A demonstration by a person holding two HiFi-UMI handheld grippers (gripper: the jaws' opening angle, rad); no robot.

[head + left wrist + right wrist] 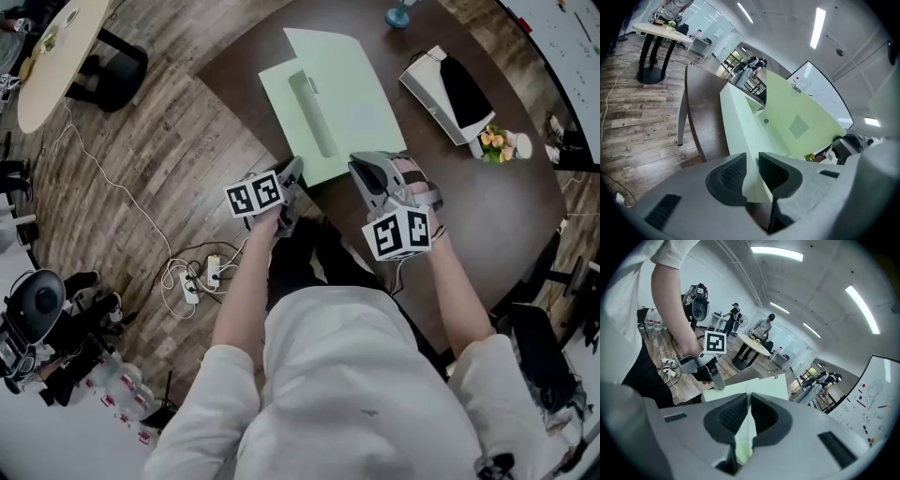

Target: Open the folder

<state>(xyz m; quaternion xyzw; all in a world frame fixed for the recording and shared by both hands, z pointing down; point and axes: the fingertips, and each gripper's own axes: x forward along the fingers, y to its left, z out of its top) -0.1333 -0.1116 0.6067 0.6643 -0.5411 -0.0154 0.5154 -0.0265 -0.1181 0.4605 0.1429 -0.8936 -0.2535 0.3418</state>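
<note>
So the pale green folder (328,108) is lying on the dark brown counter (469,216), right at the near edge in front of the person, and it's partly open. Its long axis runs away from the person, with the far end leaning a little to the left. You can see that from the raised spine strip (314,112) down the middle. The left gripper (292,169) is at the near left corner, and in its own view the jaws are clamped on that thick corner, with green filling the gap between the pads (729,176). The right gripper (364,164) is at the near right side, jaws pinched tight on the thin edge of the cover sheet (749,427), which is tilted up off the rest. A white bag with something black on it (448,92) sits further right on the counter, well apart from the folder.
</note>
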